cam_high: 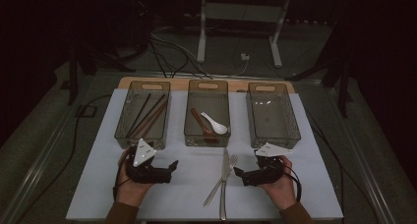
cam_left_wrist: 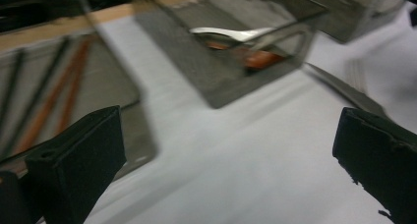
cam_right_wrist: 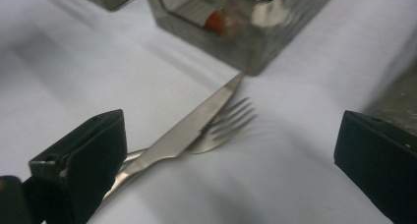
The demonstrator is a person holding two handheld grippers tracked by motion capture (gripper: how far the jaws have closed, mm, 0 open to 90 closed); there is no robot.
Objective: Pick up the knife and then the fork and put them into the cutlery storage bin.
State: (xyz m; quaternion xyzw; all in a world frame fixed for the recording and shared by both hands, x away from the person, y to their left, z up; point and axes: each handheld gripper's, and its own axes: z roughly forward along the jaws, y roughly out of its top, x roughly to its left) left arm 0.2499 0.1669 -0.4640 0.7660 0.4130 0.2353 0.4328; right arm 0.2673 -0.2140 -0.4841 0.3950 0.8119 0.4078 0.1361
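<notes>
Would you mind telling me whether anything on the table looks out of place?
Yes: the knife and fork lie loose and crossed on the white mat, outside the three bins, while the right bin holds nothing.

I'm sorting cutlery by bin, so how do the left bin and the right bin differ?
The left bin holds several long dark and reddish chopsticks; the right bin holds nothing I can make out. The left bin stands beside the spoon bin's left, the right bin on its other side. Both are clear, smoky, rectangular, with a handle slot.
</notes>
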